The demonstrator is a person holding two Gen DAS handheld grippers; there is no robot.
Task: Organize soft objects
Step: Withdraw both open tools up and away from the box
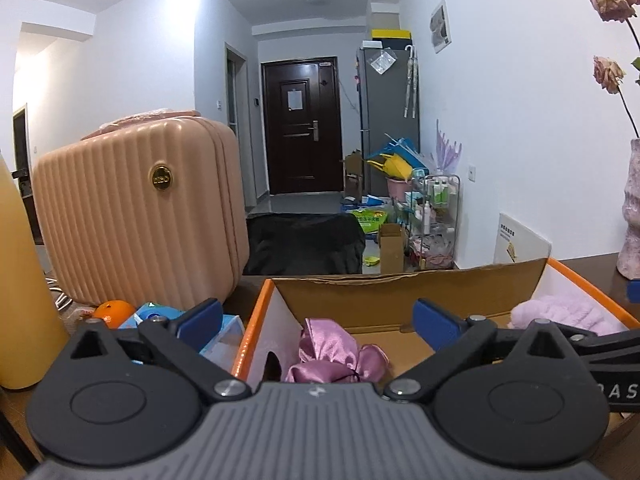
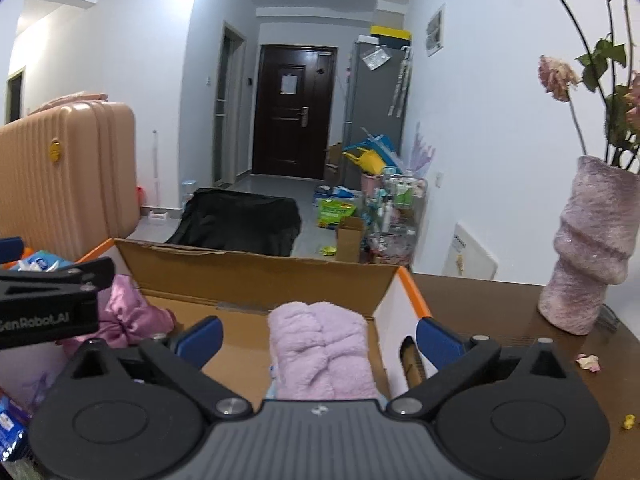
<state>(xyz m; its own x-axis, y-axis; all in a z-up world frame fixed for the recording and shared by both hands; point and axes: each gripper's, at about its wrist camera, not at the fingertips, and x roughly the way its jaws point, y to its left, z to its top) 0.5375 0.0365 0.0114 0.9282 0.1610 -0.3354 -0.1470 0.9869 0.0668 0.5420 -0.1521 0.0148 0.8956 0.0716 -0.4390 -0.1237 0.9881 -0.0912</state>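
An open cardboard box (image 1: 400, 284) with orange-edged flaps stands on the brown table. A shiny purple satin cloth (image 1: 336, 356) lies crumpled at its left end, below my left gripper (image 1: 318, 320), which stands open and apart from it. A fluffy pink towel (image 2: 320, 352) lies at the box's (image 2: 256, 272) right end between the blue pads of my right gripper (image 2: 320, 334), which is open and does not press on it. The towel (image 1: 560, 314) and the right gripper's arm show at the right in the left wrist view. The satin cloth (image 2: 132, 316) and the left gripper's arm show at the left in the right wrist view.
A pink ribbed suitcase (image 1: 140, 216) stands left of the box, with an orange (image 1: 114, 312), a blue tissue pack (image 1: 160, 316) and a yellow bottle (image 1: 20, 292) in front. A fuzzy pink vase (image 2: 588, 248) with dried roses stands at the right; petals (image 2: 588, 361) lie on the table.
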